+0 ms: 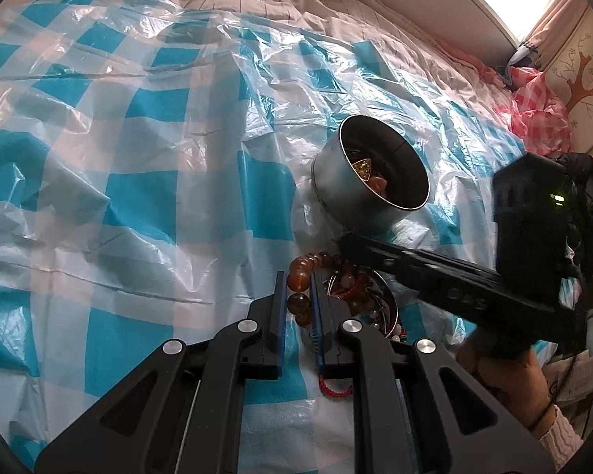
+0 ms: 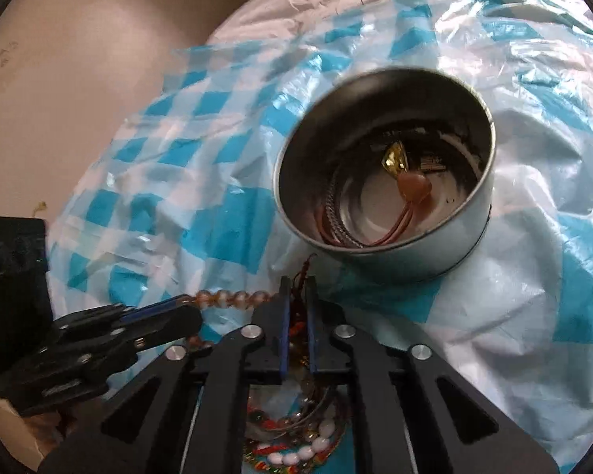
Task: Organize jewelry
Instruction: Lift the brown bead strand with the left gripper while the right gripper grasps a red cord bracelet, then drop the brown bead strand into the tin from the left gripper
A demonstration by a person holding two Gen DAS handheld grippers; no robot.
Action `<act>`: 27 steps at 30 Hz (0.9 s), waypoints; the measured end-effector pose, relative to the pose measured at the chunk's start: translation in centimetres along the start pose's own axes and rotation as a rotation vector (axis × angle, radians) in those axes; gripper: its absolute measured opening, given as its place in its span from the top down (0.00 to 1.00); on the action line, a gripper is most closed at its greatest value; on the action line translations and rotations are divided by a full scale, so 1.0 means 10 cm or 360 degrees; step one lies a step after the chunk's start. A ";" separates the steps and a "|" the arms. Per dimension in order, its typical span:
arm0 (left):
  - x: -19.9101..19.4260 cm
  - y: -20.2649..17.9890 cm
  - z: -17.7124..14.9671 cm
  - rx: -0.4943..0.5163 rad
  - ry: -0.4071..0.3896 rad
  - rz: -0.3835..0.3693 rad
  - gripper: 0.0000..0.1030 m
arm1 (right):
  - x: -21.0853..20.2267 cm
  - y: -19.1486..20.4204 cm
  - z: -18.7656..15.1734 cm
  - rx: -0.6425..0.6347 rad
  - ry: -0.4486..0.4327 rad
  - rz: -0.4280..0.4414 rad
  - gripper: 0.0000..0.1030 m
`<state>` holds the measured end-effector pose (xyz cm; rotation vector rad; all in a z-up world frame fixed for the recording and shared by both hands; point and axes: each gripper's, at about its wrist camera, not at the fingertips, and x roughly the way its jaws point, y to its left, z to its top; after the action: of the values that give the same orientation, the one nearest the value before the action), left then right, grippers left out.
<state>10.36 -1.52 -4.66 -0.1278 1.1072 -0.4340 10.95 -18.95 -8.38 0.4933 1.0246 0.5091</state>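
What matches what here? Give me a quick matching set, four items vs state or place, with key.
Items:
1. left tool
2. right tool
3. round metal tin
4. white bead string

States or places:
A. lies under the right tool, near the bottom of the right wrist view
B. shut on a thin red-brown cord
C. stands open on the checked plastic sheet, some jewelry inside
D. shut on the amber bead bracelet

Pairs: 1-D, 2-B, 3-C, 4-A
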 end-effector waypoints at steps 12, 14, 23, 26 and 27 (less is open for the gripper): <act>-0.10 0.00 0.04 -0.0018 -0.0053 -0.0054 0.90 | -0.92 -0.03 -0.11 0.0129 -0.0365 0.0274 0.95; -0.16 -0.04 0.05 -0.0010 -0.0083 -0.0094 0.90 | -0.98 -0.03 -0.14 0.0121 -0.0389 0.0272 0.94; -0.33 -0.26 0.22 -0.0004 -0.0187 -0.0256 0.90 | -1.10 -0.01 -0.13 0.0049 -0.0487 0.0215 0.95; -0.37 -0.32 0.31 -0.0011 -0.0234 -0.0304 0.90 | -1.15 -0.01 -0.10 0.0029 -0.0539 0.0190 0.94; -0.37 -0.34 0.35 -0.0016 -0.0251 -0.0336 0.90 | -1.16 -0.02 -0.08 0.0029 -0.0552 0.0184 0.94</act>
<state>11.11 -3.52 1.11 -0.2850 0.9442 -0.5969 5.33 -26.00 -1.09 0.6351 0.6713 0.4963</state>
